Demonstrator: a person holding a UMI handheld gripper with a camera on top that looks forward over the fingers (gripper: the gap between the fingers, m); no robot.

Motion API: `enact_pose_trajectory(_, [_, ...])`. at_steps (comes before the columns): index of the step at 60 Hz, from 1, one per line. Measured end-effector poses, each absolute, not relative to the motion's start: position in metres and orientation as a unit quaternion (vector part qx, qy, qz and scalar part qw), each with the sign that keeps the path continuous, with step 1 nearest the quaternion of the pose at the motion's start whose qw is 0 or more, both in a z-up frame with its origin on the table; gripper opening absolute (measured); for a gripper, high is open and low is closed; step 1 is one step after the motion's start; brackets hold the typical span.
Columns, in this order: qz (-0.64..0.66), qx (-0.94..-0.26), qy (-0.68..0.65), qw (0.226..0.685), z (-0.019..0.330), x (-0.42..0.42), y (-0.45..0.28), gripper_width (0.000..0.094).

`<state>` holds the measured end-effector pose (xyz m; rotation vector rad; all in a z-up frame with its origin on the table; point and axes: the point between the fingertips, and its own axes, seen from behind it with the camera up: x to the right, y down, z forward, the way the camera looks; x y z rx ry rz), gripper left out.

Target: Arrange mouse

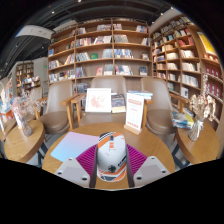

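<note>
A white computer mouse (112,153) with orange and dark markings sits between my gripper's (112,165) two fingers, above the round wooden table (150,133). Both magenta pads (92,162) press against its sides, so the gripper is shut on the mouse. A pale lilac mouse mat (73,146) lies on the table just left of the fingers.
A white upright sign card (134,113) stands on the table ahead to the right. Another card (98,100) stands at the table's far edge. Chairs (57,104) ring the table. Tall bookshelves (100,50) fill the back wall. Small items sit at the far left (22,118).
</note>
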<state>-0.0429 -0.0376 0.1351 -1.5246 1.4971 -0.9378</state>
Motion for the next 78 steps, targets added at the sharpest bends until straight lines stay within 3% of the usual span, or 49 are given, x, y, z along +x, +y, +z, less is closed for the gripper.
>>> enact_pose_trajectory(6, [-0.369, -0.607, 0.577, 0.403, 0.142, -0.002, 0.002, 0.0434])
enact_pose_trajectory(14, [-0.345, -0.622, 0.564, 0.418, 0.112, 0.049, 0.064, 0.0434])
enact_pose_trajectory(23, [-0.31, -0.65, 0.576, 0.387, 0.047, 0.084, 0.101, 0.043])
enact_pose_trajectory(32, [-0.299, -0.661, 0.586, 0.36, 0.007, 0.092, 0.11, 0.0432])
enact_pose_trajectory(45, [-0.316, -0.667, 0.581, 0.344, -0.008, 0.096, 0.112, 0.053])
enact_pose_trajectory(47, [-0.316, -0.669, 0.579, 0.343, -0.006, 0.095, 0.113, 0.061])
enact_pose_trajectory(50, [-0.317, -0.668, 0.58, 0.343, -0.001, 0.091, 0.113, 0.0842])
enact_pose_trajectory(51, [-0.317, -0.668, 0.579, 0.344, 0.002, 0.088, 0.114, 0.0863])
enact_pose_trajectory(53, [-0.318, -0.668, 0.577, 0.345, 0.009, 0.082, 0.113, 0.0834])
enact_pose_trajectory(68, [-0.362, -0.644, 0.558, 0.377, 0.124, -0.03, 0.088, 0.0854])
enact_pose_trajectory(78, [-0.371, -0.63, 0.557, 0.394, 0.169, -0.12, 0.07, 0.0856])
